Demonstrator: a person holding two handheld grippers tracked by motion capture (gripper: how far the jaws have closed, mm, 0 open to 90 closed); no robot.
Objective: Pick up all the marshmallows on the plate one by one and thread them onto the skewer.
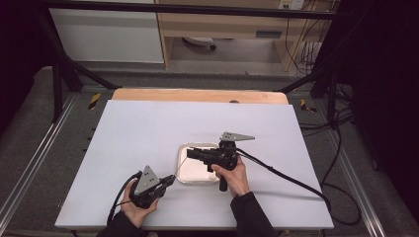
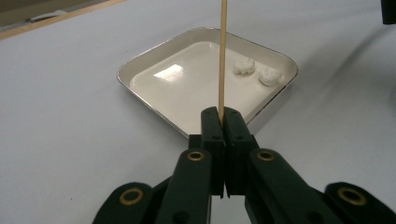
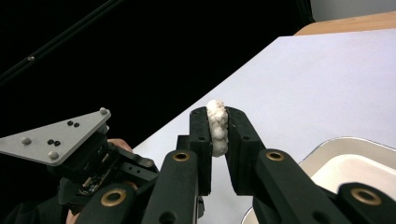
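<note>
High view: white table [image 1: 148, 128] fills the middle of the frame, a white square tray [image 1: 184, 170] just below centre. The left gripper [image 1: 170, 178] sits at lower left, held in a hand [image 1: 134, 207], its tip pointing right toward the tray's left edge. In the left gripper view its jaws are pressed together on a thin wooden skewer [image 2: 222, 56], which runs straight up from the jaw tips to the top edge of the frame, crossing over the tray [image 2: 140, 65]. Two small white lumps [image 2: 243, 66] lie side by side in the tray's upper right part, just right of the skewer line — one a little lower than the other. The right gripper [image 1: 190, 153] is at centre in the high view, over the tray, held level and pointing left, the hand [image 1: 232, 175] beneath it. In the right gripper view its jaws clamp a white, knobbly lump [image 3: 217, 126] at mid-frame, the lump standing a little proud of the jaw tips; the tray's corner shows at lower right, the other gripper's grey plate at lower left.
</note>
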